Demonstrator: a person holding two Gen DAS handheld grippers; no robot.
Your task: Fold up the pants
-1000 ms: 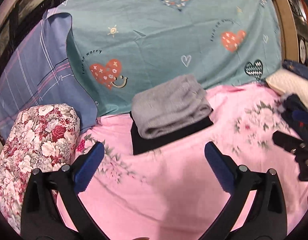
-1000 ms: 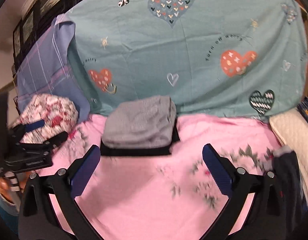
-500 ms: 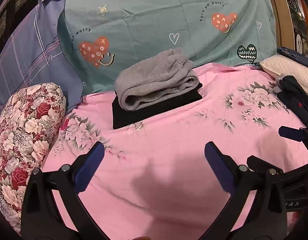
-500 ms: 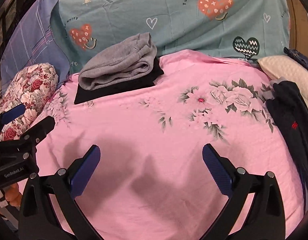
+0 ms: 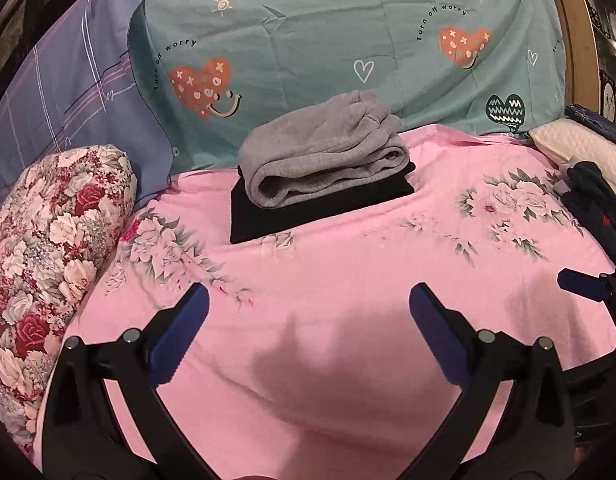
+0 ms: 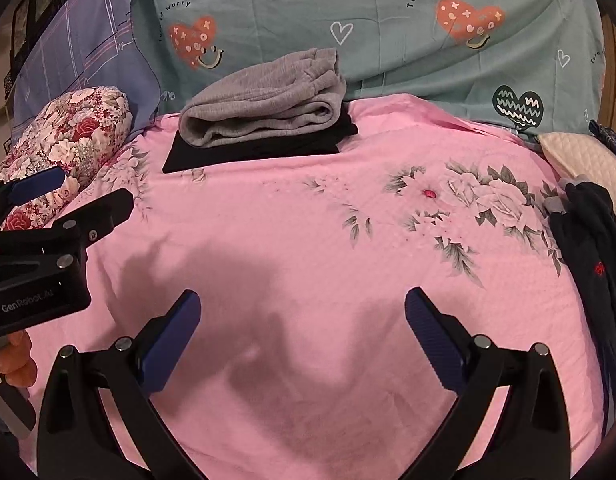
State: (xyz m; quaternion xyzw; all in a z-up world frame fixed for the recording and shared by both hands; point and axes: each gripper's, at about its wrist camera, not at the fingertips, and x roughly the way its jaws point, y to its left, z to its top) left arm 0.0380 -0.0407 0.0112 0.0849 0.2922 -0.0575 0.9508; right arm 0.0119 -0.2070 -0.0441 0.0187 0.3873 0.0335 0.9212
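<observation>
Both your tongs, the left gripper (image 5: 308, 332) and right gripper (image 6: 302, 332), hang spread wide and empty over the pink sheet (image 6: 308, 240), while the dark pants (image 6: 588, 248) lie along its right edge, far from the folded stack (image 5: 320, 168) at its far edge.

pink floral bedsheet (image 5: 348, 280); teal heart-print cover (image 5: 308, 40); grey folded pants (image 5: 324, 148) on black folded garment (image 5: 308, 212); red-and-white rose-patterned bolster (image 5: 48, 240); blue plaid pillow (image 5: 60, 80); navy garment (image 6: 592, 248).
</observation>
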